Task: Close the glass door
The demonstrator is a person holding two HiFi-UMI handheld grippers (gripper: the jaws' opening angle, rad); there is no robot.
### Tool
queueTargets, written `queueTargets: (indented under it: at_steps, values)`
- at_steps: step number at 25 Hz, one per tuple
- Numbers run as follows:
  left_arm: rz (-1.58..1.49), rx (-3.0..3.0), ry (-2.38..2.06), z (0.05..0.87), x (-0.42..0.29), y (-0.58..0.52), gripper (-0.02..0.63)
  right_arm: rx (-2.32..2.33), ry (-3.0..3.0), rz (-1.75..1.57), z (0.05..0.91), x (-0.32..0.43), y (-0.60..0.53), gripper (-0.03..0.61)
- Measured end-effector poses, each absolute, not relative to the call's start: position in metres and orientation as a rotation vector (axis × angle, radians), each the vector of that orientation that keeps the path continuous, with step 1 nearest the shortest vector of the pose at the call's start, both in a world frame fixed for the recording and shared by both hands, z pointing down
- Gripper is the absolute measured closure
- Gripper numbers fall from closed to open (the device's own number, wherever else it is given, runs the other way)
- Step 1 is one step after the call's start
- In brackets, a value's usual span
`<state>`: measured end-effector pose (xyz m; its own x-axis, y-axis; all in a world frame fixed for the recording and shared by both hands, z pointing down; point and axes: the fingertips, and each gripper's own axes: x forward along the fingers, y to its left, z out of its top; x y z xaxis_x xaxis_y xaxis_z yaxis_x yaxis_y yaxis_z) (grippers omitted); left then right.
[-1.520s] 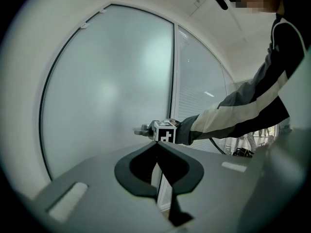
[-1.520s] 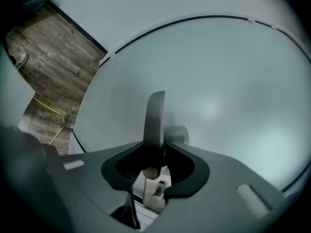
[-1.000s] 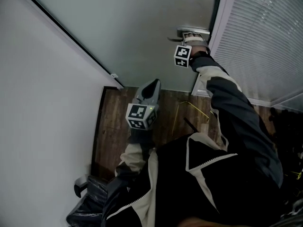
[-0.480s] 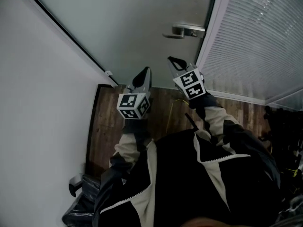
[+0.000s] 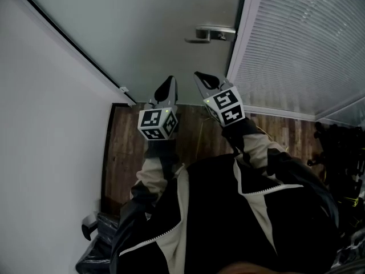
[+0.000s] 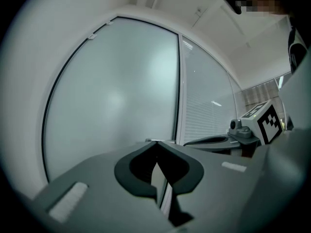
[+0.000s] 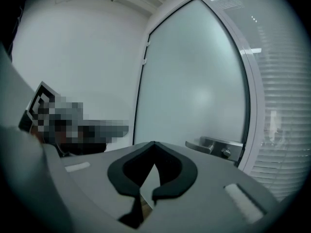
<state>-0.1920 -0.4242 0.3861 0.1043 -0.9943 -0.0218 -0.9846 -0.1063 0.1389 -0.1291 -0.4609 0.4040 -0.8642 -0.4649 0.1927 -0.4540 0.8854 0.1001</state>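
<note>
**Both grippers clenched, empty, short of the glass door**

Right gripper (image 7: 154,152): jaw tips pressed together, nothing between them. Only door glass and a sliver of floor show through the gap behind the tips.

Left gripper (image 6: 156,150): the same, tips meeting and nothing held.

Neither gripper touches anything. In the head view they sit side by side at centre frame, left one at left, marker cubes toward the camera, tips pointing up-frame at the door. Pale and dark sleeves (image 5: 154,178) run back to the bottom of the frame.

Glass door (image 5: 142,33): frosted, grey-white, filling the upper middle of the head view. Its metal lever handle (image 5: 210,34) is at upper centre-right, well apart from both grippers. In the right gripper view the handle lies right of the jaws, close to the door's edge, which looks flush with the frame.

Slatted blind panel (image 5: 302,50) at upper right. Plain white wall (image 5: 45,141) down the left side. Dark wood floor (image 5: 128,153) below the door.
</note>
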Motion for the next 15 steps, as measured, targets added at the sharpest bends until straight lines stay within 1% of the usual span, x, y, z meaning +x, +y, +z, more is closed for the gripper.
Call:
queueTargets:
  at_steps: [6, 15]
  values:
    - [-0.171, 2.251, -2.038, 0.388, -0.190, -0.424, 0.607, 0.681, -2.853, -0.064, 0.402, -0.127, -0.456, 0.578]
    - [-0.067, 2.277, -2.053, 0.390, -0.179, -0.417, 0.607, 0.674, -2.882, -0.069, 0.396, -0.128, -0.447, 0.578]
